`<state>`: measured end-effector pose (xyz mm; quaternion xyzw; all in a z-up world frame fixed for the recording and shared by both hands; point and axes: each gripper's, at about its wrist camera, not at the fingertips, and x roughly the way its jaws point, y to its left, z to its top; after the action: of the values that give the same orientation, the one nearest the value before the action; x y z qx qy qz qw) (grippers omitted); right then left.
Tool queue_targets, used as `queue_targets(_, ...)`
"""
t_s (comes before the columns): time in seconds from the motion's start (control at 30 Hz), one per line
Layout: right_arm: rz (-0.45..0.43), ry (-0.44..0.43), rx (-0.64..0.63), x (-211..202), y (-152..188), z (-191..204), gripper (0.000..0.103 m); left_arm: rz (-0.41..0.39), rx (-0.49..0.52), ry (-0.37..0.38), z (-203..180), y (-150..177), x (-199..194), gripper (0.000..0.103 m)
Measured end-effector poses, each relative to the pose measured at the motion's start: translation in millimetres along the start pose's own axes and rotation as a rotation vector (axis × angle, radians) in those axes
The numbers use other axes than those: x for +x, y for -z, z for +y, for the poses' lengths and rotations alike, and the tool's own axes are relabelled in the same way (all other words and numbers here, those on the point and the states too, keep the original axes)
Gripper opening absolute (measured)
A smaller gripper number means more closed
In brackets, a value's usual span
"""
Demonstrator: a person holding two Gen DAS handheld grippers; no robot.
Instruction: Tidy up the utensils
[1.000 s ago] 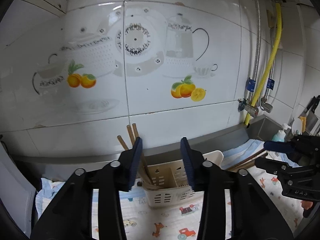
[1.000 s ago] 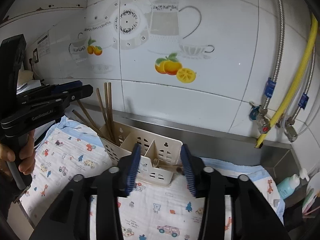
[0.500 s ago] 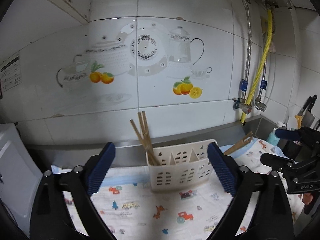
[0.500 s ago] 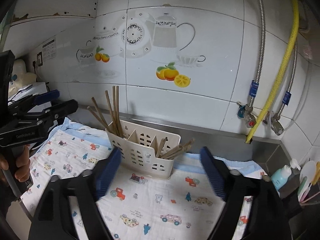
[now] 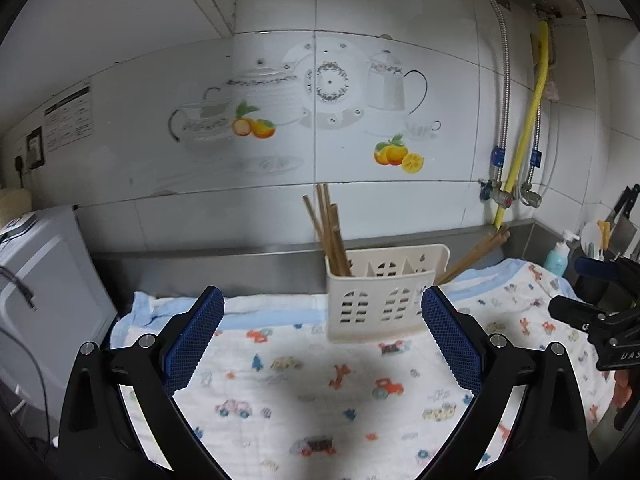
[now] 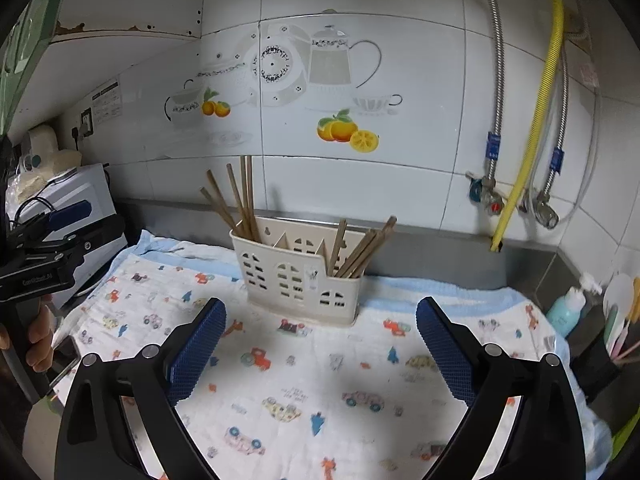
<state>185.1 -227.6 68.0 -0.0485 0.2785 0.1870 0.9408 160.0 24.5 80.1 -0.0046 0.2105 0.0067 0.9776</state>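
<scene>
A cream plastic utensil caddy (image 5: pixel 380 300) (image 6: pixel 300 280) stands on a printed cloth near the back wall. Several brown chopsticks (image 5: pixel 330 232) (image 6: pixel 240 200) stand in its left compartment. More chopsticks (image 6: pixel 360 248) (image 5: pixel 472 252) lean out of its right compartment. My left gripper (image 5: pixel 322 340) is open and empty, held back from the caddy. My right gripper (image 6: pixel 320 344) is open and empty, also in front of the caddy. Each gripper shows at the edge of the other's view, the right gripper (image 5: pixel 600 312) and the left gripper (image 6: pixel 52 248).
A white cloth with cartoon cars (image 5: pixel 320 392) (image 6: pixel 320 380) covers the counter. A grey appliance (image 5: pixel 36 280) stands at the left. A yellow hose and metal pipes (image 6: pixel 532 120) run down the right wall. A teal soap bottle (image 6: pixel 568 308) and knives (image 5: pixel 620 220) sit at the right.
Both grippers opened wide and pulled back from the caddy. A second bundle of chopsticks now rests in the caddy's right compartment.
</scene>
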Motion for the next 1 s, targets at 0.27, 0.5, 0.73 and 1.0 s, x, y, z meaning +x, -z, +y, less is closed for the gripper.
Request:
queue_targets(0.27,-0.016,0.039,0.013,-26,29,13,0.094,0.010,0.030,-0.016,-7,24,-34,0.098)
queue_targets(0.5,-0.021,0.014,0.076,-48,53,18,0.095,0.017,0.019,-0.007,-9,48,-60,0.098)
queue_targets(0.73,-0.039,0.024,0.075,-70,69,24,0.095,0.027,0.030,-0.009,-11,67,-79,0.098)
queue_targets(1.0,-0.055,0.065,0.047,-91,87,35,0.096,0.041,0.006,-0.010,-6,84,-93,0.098)
